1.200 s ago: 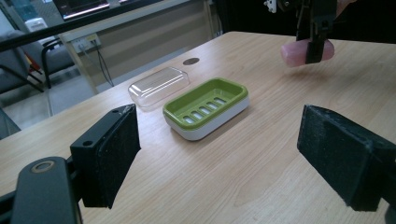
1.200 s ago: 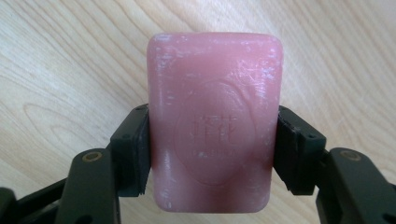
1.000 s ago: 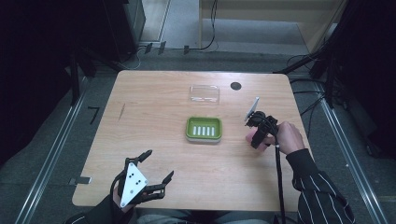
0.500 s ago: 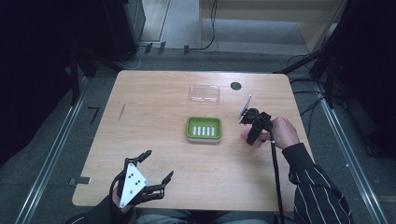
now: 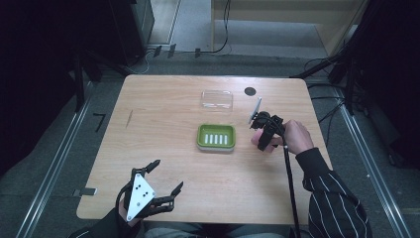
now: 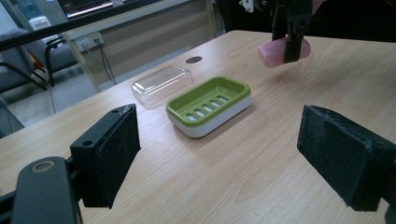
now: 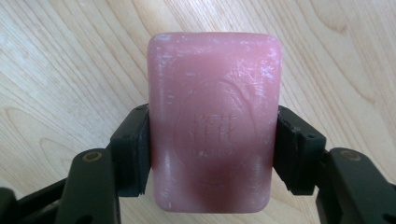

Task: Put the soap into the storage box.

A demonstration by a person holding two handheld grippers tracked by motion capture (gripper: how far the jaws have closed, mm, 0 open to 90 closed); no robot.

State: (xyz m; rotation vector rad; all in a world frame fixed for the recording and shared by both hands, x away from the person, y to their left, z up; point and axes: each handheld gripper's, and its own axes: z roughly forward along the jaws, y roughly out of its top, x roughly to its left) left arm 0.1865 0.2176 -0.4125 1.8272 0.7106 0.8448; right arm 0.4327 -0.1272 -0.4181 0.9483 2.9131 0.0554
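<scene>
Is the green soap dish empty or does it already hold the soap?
Empty: the soap dish shows bare drain slots, and the pink soap sits clamped in the right tool.

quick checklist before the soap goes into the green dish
1. Grip: right tongs clamp the pink soap bar on both long sides: ok.
2. Soap lifted off the table: ok, seen in the left gripper view.
3. Green soap dish empty, slotted floor bare: ok.
4. Clear lid lies apart, behind the dish: ok.
5. Left tongs open near the table's front edge, out of the path: ok.
6. Soap's long side lined up with the dish: cannot tell.
</scene>
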